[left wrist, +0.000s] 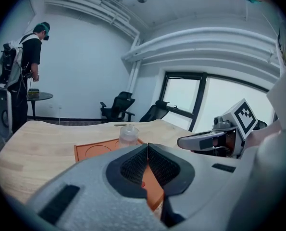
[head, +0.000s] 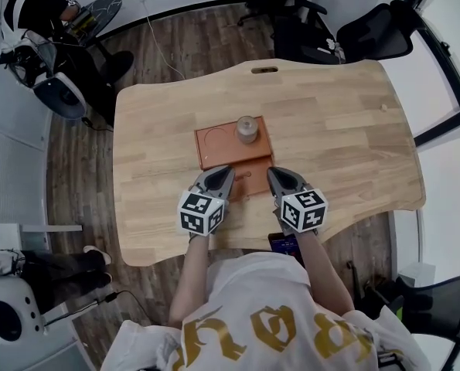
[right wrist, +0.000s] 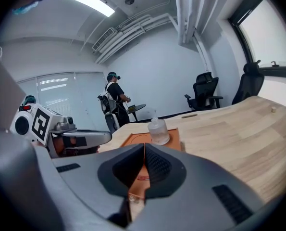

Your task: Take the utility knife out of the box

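Clenched and empty above the near edge of a flat, terracotta-orange box (head: 237, 159): the grey left gripper (left wrist: 147, 153) and its twin, the grey right gripper (right wrist: 144, 153), each with black ribbed pads pressed flat together and nothing caught between, side by side and apart. Just beyond the tips, the box's near section, seemingly closed over. Beyond that, a round recess (head: 218, 136) pressed into the far section and, beside it, a small translucent plastic bottle (head: 247, 129) standing upright on the box. No sign of the utility knife in any view; by judgement, shut away inside the box, with the task barely begun. Underneath, a pale wooden table (head: 345, 122) with rounded corners. Farther out, black office chairs (head: 376, 31) and a person (head: 36, 14) in dark clothes beside a small round side table. Hazards from here, offered as judgement only: with both tongs shut, no purchase on lid or knife without opening first; a prod from closed tips likely to skid the light box across the smooth wood; a careless lift or tilt of the box liable to topple the bottle; a shallow pinch on a slim knife apt to slip.
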Tool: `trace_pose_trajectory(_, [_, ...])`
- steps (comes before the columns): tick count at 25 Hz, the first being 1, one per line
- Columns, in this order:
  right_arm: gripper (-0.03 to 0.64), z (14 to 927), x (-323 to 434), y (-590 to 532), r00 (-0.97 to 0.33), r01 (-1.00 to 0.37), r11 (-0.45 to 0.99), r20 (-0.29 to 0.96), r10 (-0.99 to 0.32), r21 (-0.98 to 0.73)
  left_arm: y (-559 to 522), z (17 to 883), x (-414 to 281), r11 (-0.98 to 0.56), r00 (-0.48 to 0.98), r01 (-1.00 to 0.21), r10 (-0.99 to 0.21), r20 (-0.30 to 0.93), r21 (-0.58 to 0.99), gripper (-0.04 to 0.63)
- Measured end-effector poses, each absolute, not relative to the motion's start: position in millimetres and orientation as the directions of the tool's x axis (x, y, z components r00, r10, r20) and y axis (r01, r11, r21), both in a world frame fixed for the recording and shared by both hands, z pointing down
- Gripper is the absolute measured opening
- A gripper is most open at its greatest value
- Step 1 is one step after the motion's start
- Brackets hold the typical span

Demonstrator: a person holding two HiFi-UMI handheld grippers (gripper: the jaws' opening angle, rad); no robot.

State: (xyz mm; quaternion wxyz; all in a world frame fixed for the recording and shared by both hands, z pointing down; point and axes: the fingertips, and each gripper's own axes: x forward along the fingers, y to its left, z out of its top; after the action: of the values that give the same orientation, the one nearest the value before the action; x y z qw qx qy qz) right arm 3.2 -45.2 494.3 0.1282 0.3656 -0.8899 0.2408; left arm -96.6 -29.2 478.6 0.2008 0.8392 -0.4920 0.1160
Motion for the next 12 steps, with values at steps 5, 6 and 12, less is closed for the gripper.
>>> trace_pose_trajectory(5, [0.012,509.7,1.8,-48.6,-0.696,-0.715,0.604,0.435,-0.571,-0.352,-36.1,500.5,-99.3,-0.428,0.500,-0.866,-0.755,0.425,0.259,0.011])
trace_pose_trajectory(6, [0.012,512.6,2.2,-49.4,-0.695,-0.716,0.601,0.441,-0.568,-0.354,-37.5,503.9,-99.6,-0.425,0.500,-0.866,-0.751,0.431,0.263,0.011])
trace_pose_trajectory(12, [0.012,524.6,5.2,-58.9,-0.687,-0.724,0.586,0.458,-0.564,-0.365,-45.4,513.2,-97.1,-0.432,0.513,-0.858,-0.734,0.444,0.277,0.011])
